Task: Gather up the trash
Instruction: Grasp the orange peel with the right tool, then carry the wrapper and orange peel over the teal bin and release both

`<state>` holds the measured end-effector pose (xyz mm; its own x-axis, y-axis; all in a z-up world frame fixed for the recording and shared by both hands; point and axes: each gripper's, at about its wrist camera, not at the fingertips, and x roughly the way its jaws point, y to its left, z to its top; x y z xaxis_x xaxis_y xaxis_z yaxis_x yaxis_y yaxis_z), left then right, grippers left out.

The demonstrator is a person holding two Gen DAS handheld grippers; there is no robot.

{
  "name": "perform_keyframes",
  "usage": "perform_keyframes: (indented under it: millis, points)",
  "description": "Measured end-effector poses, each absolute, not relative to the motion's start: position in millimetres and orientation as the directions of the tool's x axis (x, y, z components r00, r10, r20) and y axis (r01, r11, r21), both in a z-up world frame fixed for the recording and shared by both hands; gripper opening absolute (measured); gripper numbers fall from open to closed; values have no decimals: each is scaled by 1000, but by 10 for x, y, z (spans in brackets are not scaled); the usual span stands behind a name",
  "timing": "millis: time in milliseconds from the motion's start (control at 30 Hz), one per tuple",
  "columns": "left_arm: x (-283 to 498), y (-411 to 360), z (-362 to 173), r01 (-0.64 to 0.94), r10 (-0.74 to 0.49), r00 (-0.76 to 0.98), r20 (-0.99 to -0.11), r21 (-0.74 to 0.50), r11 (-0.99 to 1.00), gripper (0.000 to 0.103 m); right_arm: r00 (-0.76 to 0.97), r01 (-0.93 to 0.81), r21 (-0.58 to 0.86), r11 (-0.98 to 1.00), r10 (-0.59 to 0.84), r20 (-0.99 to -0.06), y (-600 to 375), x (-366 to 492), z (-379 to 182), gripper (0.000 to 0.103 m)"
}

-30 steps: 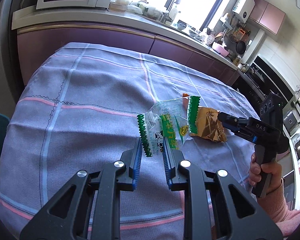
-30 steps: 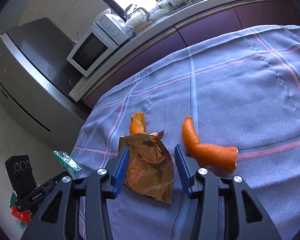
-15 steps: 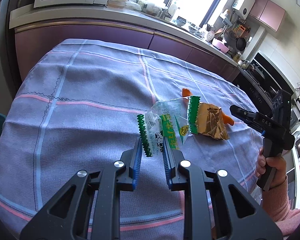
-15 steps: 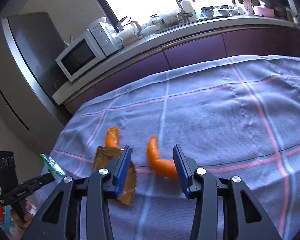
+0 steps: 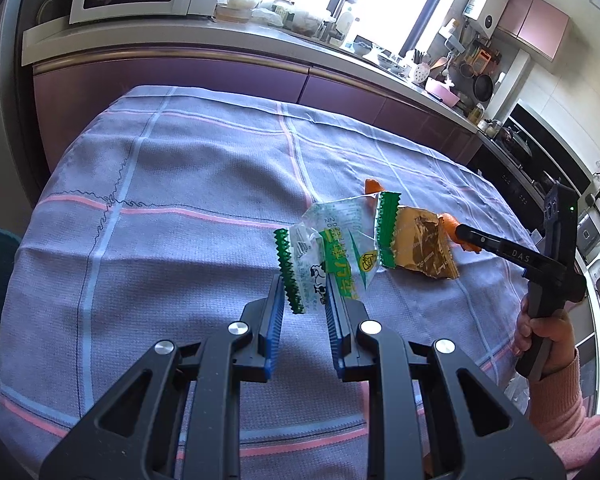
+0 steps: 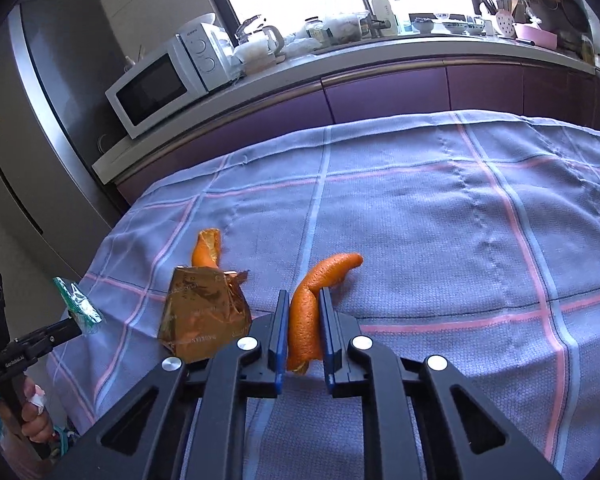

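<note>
The left gripper (image 5: pixel 303 300) is clamped on the clear-and-green wrapper (image 5: pixel 332 248), holding it up off the checked tablecloth (image 5: pixel 160 184). Over on the other side, the right gripper (image 6: pixel 305 320) has its jaws closed around the near end of the long orange peel (image 6: pixel 312 304), whose far end curls out over the cloth.

That wrapper looks feather-light and crinkly, likely slick film, so a bite well in from the serrated edge seems safest. The peel should be soft and bendy, a touch heavier; gripped at one end, the free end may droop or swing. The brown foil packet (image 6: pixel 204 316) lies flat just beside the peel, thin and limp, best pinched at a raised corner.

The right wrist view shows the peel grip plainly, plus a second, smaller peel (image 6: pixel 206 250) just behind the packet; the left view hides nearly all of that behind the wrapper. The left view alone shows the wrapper's printing and how the jaws pinch it.
</note>
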<state>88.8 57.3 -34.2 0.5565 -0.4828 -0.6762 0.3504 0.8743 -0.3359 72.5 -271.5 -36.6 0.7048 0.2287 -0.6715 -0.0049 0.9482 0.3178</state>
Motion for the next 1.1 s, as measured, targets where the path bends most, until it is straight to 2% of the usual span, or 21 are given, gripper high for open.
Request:
perform_keyframes:
  millis: [200, 467, 733, 1100]
  points:
    - [842, 665, -288, 346, -478, 575, -664, -331, 878, 21, 748, -106, 335, 936, 297, -594, -2474, 623, -50, 13]
    - [741, 861, -215, 321, -454, 606, -653, -321, 891, 21, 707, -282, 387, 878, 462, -536, -1919, 594, 111, 13]
    - [642, 1093, -142, 285, -421, 639, -644, -310, 907, 21, 633, -402, 404, 822, 568, -526, -1344, 632, 78, 13]
    - [503, 1405, -60, 224, -374, 678, -632, -307, 925, 21, 560, -495, 405, 769, 639, -527, -848, 677, 78, 13]
